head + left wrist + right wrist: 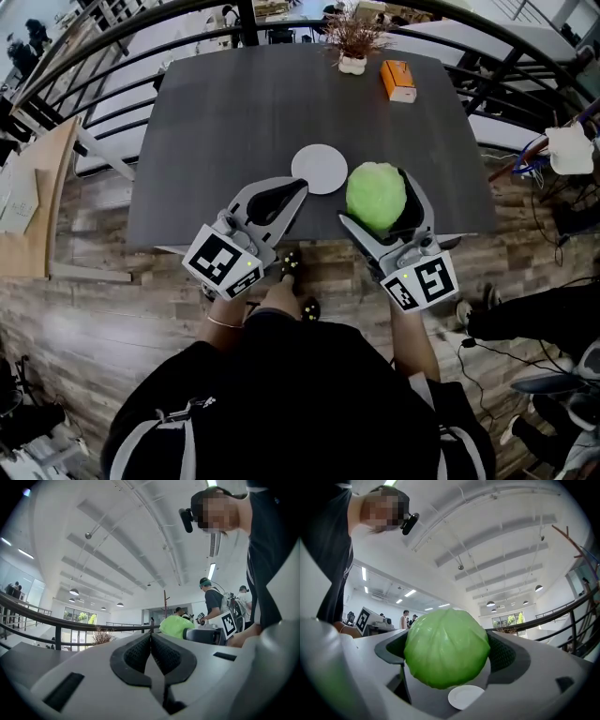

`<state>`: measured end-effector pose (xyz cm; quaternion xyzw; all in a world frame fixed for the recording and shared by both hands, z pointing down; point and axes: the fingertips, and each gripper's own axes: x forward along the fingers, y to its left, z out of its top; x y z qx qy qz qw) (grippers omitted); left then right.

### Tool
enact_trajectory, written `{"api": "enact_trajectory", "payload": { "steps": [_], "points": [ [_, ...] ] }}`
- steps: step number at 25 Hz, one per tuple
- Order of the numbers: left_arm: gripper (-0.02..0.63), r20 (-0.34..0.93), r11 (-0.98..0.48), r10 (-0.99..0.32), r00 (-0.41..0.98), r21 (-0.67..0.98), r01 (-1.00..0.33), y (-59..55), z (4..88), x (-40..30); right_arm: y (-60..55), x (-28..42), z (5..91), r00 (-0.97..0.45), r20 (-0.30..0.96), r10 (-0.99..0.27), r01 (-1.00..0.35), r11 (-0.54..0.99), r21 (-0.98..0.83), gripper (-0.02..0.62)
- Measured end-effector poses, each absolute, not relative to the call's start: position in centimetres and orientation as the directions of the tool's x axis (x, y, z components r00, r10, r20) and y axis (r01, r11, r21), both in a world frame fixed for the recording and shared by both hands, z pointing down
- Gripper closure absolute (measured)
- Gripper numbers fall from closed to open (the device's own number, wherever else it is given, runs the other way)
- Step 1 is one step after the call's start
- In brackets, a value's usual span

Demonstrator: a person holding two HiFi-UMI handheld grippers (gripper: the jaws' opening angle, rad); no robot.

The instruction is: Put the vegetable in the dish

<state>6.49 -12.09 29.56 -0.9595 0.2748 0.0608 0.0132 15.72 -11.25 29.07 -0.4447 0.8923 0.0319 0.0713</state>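
While the right gripper pinches it between spread jaws, the cabbage sits at lower center of the head view, just right of the white dish, near the table's front edge. It is pale green, glossy and roughly ball-shaped, with no clear long axis or pointing direction. Left gripper jaws are pressed together, empty, tips beside the dish. Dark grey table; orange box and potted dry plant at upper frame. Wood-plank floor, black railing, white ceiling.

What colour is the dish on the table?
White, plain, with no pattern; the dish shows best in the head view.
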Motion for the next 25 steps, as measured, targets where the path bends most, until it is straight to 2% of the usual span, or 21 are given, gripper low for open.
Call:
{"api": "enact_trajectory", "payload": {
  "steps": [25],
  "points": [
    [0.595, -0.102, -0.852, -0.522, 0.847, 0.022, -0.522, -21.2, 31.0, 5.5, -21.0, 14.0, 31.5, -0.595, -0.122, -0.794, -0.798, 0.602, -0.028, 0.086]
  ]
}}
